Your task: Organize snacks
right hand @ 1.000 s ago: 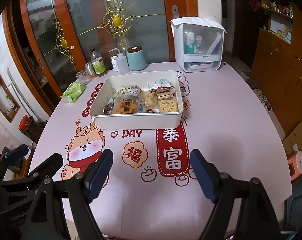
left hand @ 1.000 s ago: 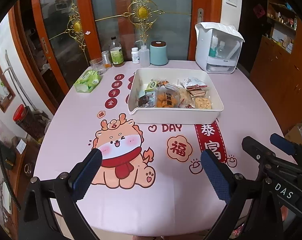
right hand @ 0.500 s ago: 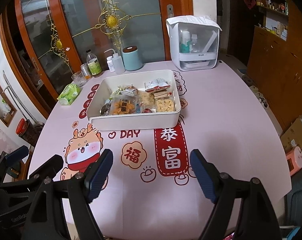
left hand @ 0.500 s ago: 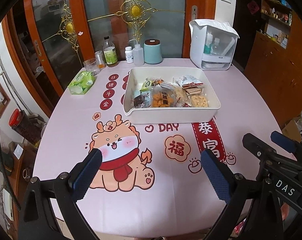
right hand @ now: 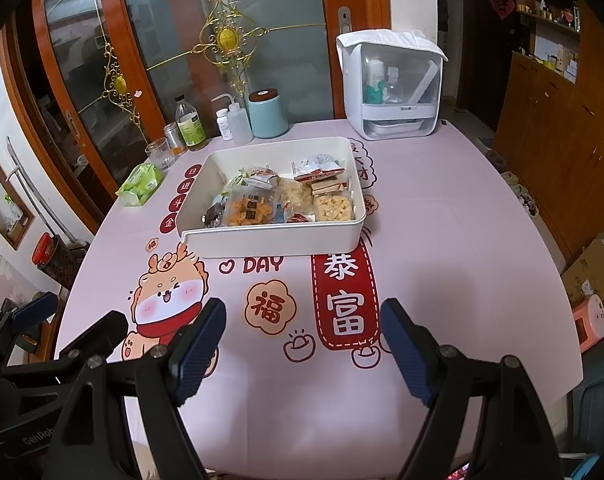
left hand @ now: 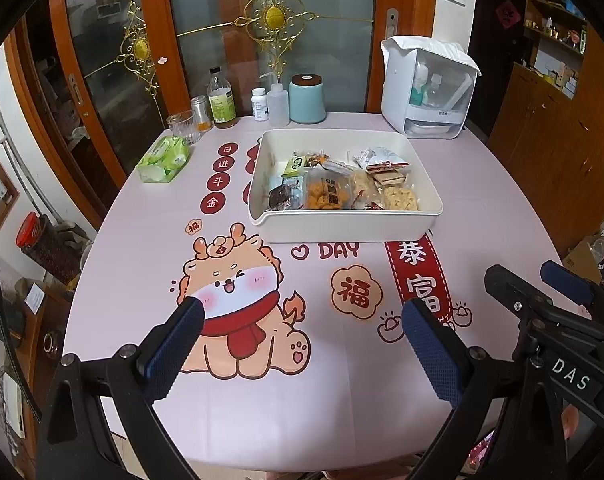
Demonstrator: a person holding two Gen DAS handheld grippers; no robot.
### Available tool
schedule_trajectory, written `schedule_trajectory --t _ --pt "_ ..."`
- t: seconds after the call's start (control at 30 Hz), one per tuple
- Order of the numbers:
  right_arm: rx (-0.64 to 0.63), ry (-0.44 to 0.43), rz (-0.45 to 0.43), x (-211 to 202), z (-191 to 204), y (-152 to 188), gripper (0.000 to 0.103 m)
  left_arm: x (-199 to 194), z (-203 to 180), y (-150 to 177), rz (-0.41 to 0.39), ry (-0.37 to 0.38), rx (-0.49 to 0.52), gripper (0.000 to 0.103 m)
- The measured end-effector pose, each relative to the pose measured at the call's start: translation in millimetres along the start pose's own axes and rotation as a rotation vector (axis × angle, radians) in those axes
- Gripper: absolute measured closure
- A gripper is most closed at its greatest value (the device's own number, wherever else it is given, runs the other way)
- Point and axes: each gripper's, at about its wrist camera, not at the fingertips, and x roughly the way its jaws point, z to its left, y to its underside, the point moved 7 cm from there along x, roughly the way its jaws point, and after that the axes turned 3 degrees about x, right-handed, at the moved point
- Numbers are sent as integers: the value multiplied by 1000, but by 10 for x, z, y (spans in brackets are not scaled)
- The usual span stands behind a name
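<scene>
A white rectangular bin (left hand: 341, 229) (right hand: 274, 242) stands on the pink tablecloth at mid-table. It holds several wrapped snacks (left hand: 329, 194) (right hand: 248, 210), piled toward its near side. My left gripper (left hand: 302, 320) is open and empty, above the near part of the table, well short of the bin. My right gripper (right hand: 302, 320) is open and empty too, also near the table's front edge. Each gripper shows at the edge of the other's view.
A green tissue pack (left hand: 164, 159) lies at the left. Bottles, jars and a teal canister (left hand: 307, 98) stand along the far edge. A white lidded container (left hand: 429, 88) stands at the back right. Wooden cabinets are at the right.
Both grippers have drawn back and risen from the table, so the bin looks smaller and farther. Both stay open and empty.
</scene>
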Motion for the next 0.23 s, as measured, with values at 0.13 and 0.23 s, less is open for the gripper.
schedule_trajectory --t 0.13,0.23 --pt "0 -1 2 8 -11 11 23 2 -4 8 1 -1 0 4" --pt "2 -1 8 22 -15 21 23 5 -9 7 2 -3 -1 4"
